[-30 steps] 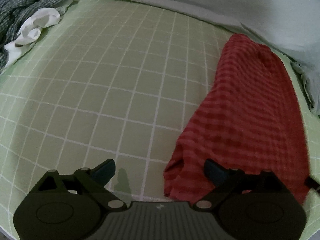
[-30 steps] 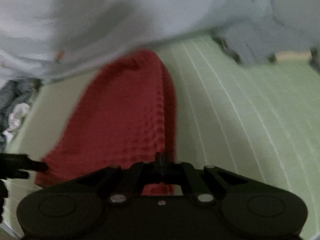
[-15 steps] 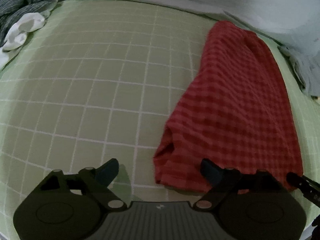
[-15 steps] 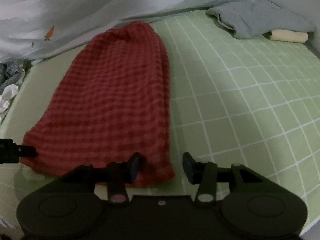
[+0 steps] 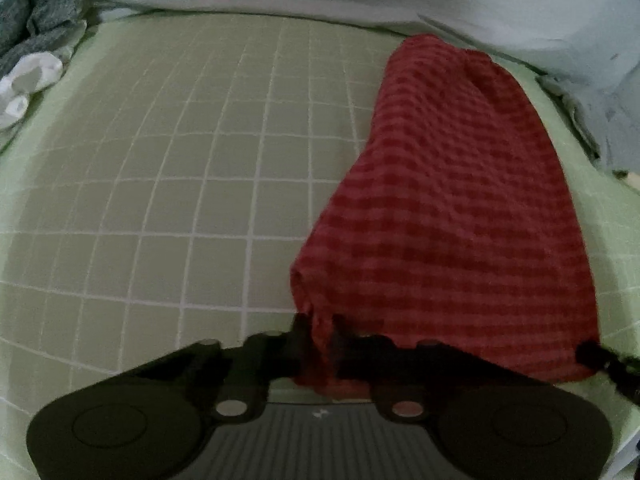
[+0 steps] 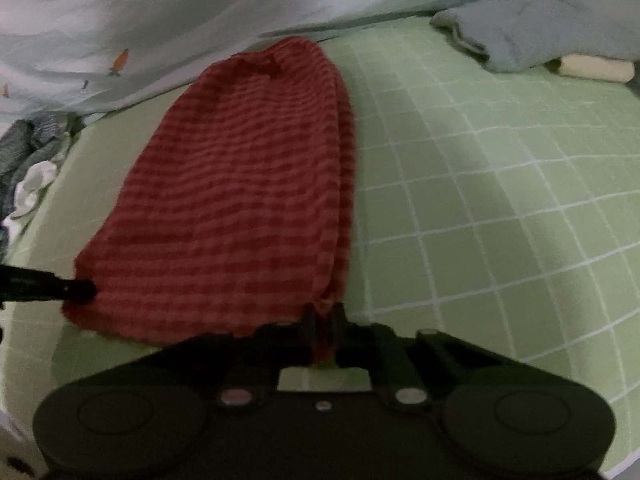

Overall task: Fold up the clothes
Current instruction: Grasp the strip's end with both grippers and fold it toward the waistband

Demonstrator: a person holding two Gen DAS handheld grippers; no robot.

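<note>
A red checked cloth (image 5: 448, 216) lies folded lengthwise on the green gridded sheet (image 5: 180, 200), its narrow end nearest me. My left gripper (image 5: 320, 332) is at the cloth's near left corner, jaws closing, pads pinching a bunched bit of the hem. My right gripper (image 6: 322, 316) is at the near right corner of the red cloth (image 6: 240, 208), jaws closing with the hem pressed between the pads. The left gripper's tip (image 6: 76, 290) shows at the other corner in the right wrist view, and the right gripper's tip (image 5: 592, 354) shows in the left wrist view.
A pale blue blanket (image 6: 180, 20) runs along the back. Grey knitted clothes (image 5: 36, 28) and white socks (image 5: 28, 76) lie far left. A folded grey-blue garment (image 6: 512, 40) and a cream item (image 6: 596, 68) sit at the back right.
Both grippers stood open around the cloth's near corners half a second ago; now each is shut on its corner, and the hem is bunched between the pads.
</note>
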